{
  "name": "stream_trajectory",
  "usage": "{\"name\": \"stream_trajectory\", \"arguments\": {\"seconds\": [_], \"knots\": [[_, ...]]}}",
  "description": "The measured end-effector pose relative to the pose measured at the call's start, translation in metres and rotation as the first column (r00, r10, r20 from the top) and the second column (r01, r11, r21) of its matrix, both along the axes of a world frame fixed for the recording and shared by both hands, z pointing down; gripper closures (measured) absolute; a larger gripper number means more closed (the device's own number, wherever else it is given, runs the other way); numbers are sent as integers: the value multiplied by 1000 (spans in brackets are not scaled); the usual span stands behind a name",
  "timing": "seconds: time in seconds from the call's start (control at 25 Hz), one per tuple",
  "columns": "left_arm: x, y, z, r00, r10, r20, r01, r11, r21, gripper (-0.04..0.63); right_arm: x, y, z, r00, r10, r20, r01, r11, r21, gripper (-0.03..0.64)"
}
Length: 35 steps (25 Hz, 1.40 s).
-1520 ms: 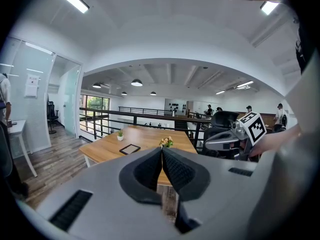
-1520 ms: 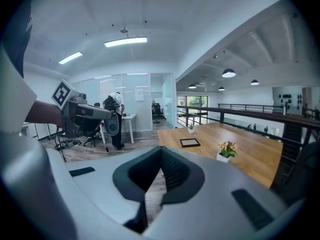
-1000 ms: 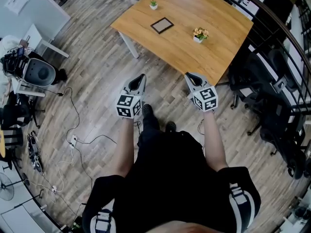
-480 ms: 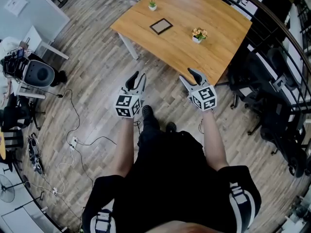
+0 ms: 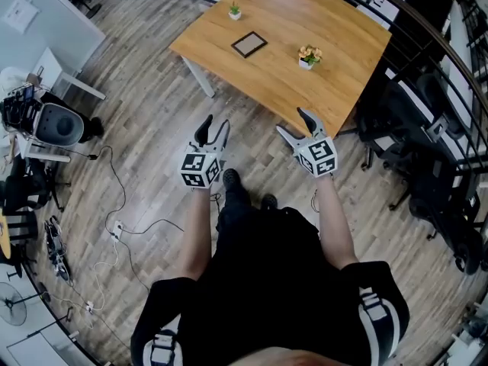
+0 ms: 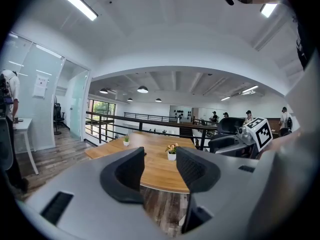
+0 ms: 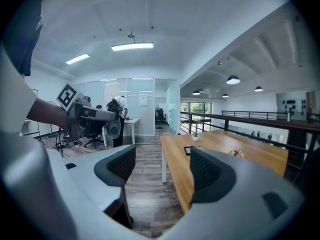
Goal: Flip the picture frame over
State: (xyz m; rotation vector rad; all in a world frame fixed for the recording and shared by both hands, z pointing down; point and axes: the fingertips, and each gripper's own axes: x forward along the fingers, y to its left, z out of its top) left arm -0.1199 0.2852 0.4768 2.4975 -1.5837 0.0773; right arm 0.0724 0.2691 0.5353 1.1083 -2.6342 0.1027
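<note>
Dark-rimmed rectangular picture frame (image 5: 249, 44) flat on wooden table (image 5: 335, 82) | left claw (image 5: 214, 124), right claw (image 5: 292, 122) held level | jaws just opened, empty

You stand on a wood-plank floor (image 5: 145, 113), facing the near corner of a light wooden desk (image 5: 335, 90) on white legs. Black office chairs (image 5: 412, 128) crowd just beyond its right edge, and a dark railing (image 6: 138, 118) runs behind its far edge. To your left, cables (image 5: 114, 227) trail near a white side table (image 5: 65, 71). Glass partitions (image 7: 135, 106) close off rooms. A strip light (image 7: 132, 46) and round pendant lamps (image 7: 232, 79) hang from the white ceiling (image 7: 150, 14).
</note>
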Motion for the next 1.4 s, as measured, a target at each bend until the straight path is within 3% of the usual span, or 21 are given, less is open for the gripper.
{"name": "stream_trajectory", "arguments": {"seconds": [0.4, 0.72, 1.4], "knots": [[-17, -14, 9, 1000, 11, -9, -11, 1000, -24, 399, -3, -14, 5, 998, 48, 30, -46, 998, -41, 282], [-33, -56, 9, 998, 60, -14, -60, 997, -40, 399, -16, -47, 6, 993, 112, 35, -109, 992, -68, 307], [-102, -156, 18, 987, 159, -31, -161, 984, -78, 400, -80, -125, 15, 970, 239, 38, -234, 967, -101, 311]]}}
